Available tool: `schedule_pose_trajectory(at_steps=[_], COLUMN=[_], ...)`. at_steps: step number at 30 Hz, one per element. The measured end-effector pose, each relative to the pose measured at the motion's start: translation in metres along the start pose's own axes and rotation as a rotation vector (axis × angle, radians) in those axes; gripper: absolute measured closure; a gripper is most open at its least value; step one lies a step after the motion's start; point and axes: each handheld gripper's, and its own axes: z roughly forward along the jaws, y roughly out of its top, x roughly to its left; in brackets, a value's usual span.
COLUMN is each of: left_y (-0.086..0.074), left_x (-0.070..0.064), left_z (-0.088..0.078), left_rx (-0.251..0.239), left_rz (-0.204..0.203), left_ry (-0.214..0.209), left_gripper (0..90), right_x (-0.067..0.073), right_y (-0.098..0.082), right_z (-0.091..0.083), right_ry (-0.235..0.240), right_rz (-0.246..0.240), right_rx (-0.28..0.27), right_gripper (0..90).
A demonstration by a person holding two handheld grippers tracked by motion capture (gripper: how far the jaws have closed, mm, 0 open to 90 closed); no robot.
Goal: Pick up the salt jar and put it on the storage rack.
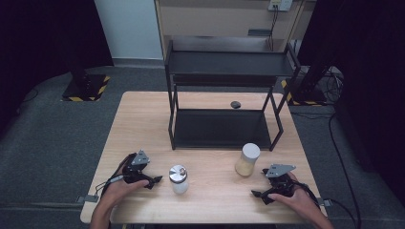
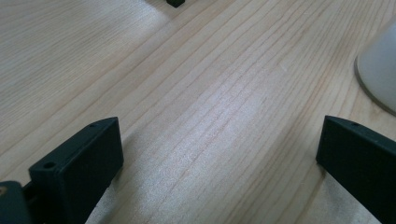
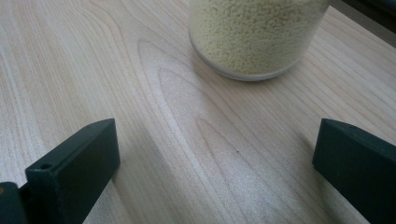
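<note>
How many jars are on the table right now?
2. A jar with a shiny metal lid stands near the left hand-held gripper; a jar of yellowish grains stands by the right hand-held gripper. The shelf rack looks empty.

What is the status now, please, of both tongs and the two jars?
Left tongs open, empty. Right tongs open, empty. Shaker jar and grain jar upright on table, untouched. Nothing in the way.

The high view looks forward and down over the whole wooden table point(image 1: 210, 191). Each gripper view skims that tabletop closely; the right one shares the grain jar point(image 3: 254, 35) point(image 1: 247, 160).
</note>
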Motion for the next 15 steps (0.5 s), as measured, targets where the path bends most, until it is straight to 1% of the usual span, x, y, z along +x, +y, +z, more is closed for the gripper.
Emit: schedule_pose_trajectory(at_steps=[3, 5, 6, 7, 8, 10, 12, 13, 15], left_y=[-0.0005, -0.0007, -0.0007, -0.0013, -0.0013, -0.0001, -0.0011, -0.0014, -0.0019], left_x=[0.0009, 0.0017, 0.0017, 0.0024, 0.0024, 0.0017, 0.001, 0.0001, -0.0005], left_z=[-0.0002, -0.0007, -0.0007, -0.0011, -0.0011, -0.0024, -0.0041, -0.0066, -0.0087], left_rx=[-0.002, -0.002, -0.002, -0.004, -0.004, 0.001, -0.007, -0.011, -0.018], left_rz=[0.004, 0.017, 0.017, 0.032, 0.032, 0.049, 0.063, 0.077, 0.086], left_ry=[-0.007, -0.019, -0.019, -0.033, -0.033, -0.042, -0.054, -0.058, -0.067], left_gripper=[0.0, 0.0, 0.0, 0.2, 0.8, 1.5, 2.1, 2.6, 2.6], right_x=[0.0, 0.0, 0.0, 0.0, 0.0, 0.0, 0.0, 0.0, 0.0], right_y=[0.0, 0.0, 0.0, 0.0, 0.0, 0.0, 0.0, 0.0001, 0.0], right_z=[0.0, 0.0, 0.0, 0.0, 0.0, 0.0, 0.0, 0.0, 0.0], right_ry=[0.0, 0.0, 0.0, 0.0, 0.0, 0.0, 0.0, 0.0, 0.0], right_rz=[0.0, 0.0, 0.0, 0.0, 0.0, 0.0, 0.0, 0.0, 0.0], right_rx=[0.0, 0.0, 0.0, 0.0, 0.0, 0.0, 0.0, 0.0, 0.0], right_gripper=[1.4, 1.3, 1.3, 1.3, 1.3, 1.3, 1.3, 1.3, 1.4])
